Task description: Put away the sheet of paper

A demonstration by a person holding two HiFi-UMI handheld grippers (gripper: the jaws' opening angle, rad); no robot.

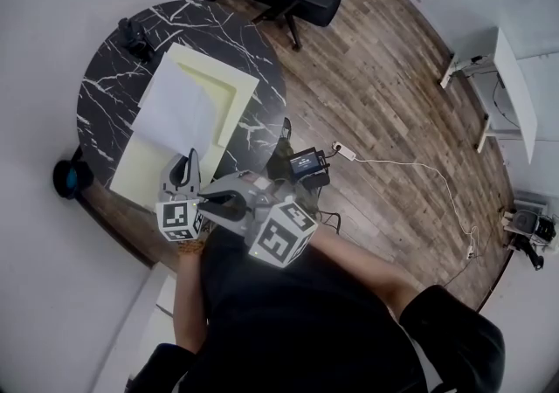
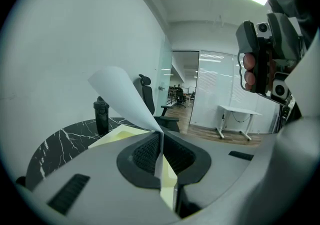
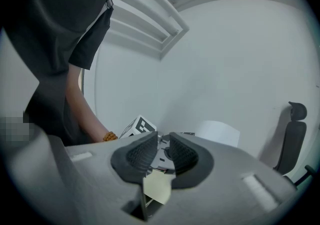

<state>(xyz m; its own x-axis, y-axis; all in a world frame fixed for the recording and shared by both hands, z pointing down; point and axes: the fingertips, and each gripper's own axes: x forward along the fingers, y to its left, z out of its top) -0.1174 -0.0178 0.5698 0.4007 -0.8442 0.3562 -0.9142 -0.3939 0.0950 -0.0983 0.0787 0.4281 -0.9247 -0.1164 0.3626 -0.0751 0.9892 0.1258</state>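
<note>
- Left hand-held gripper pinches the sheet of paper over the yellow folder on the bench.
- Right hand-held gripper has jaws slightly apart, holding nothing.

No readable text, label, brand or number visible.

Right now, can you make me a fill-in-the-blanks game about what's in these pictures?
The left gripper is shut on a white sheet of ____.
The open flat folder beneath it is pale ____.
The round white-veined marble table is ____.
Missing words: paper, yellow, black.
</note>
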